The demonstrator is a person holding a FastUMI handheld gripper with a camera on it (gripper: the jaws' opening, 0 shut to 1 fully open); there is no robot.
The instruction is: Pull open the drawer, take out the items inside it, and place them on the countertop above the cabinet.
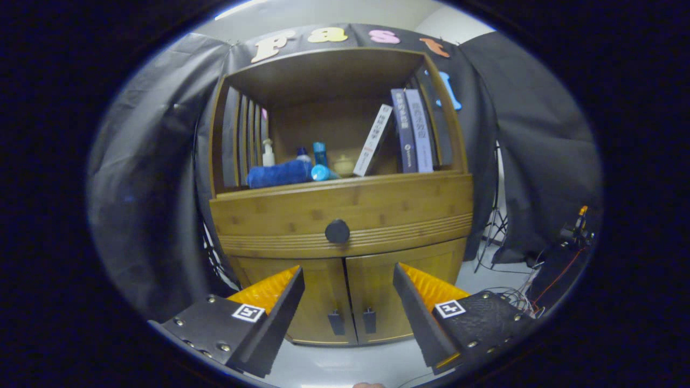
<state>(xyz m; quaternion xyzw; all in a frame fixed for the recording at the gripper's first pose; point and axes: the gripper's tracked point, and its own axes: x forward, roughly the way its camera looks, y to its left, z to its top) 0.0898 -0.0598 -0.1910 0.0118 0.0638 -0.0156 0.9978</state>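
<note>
A staged recording booth dressed as a home corner, black cloth wall [533, 134] draped behind a bamboo cabinet [345, 215], books [412, 132] and toiletry bottles [319, 156] on its shelf, a stand's tripod legs [493, 226] and loose cables [525, 293] on the pale floor, open gripper [347, 285] facing the cabinet

Gripper [349, 280] in free air, jaws spread wide, nothing between them, touching nothing. Two fingers rise from the bottom of the gripper view, one at about 7 o'clock, the other at about 5 o'clock, tips angled inward toward 12. Left finger [253, 318] and right finger [450, 318] sit level with each other, gripper held roughly upright, no visible roll. Square marker tag on each finger's top face. Holding hand not discernible.
</note>
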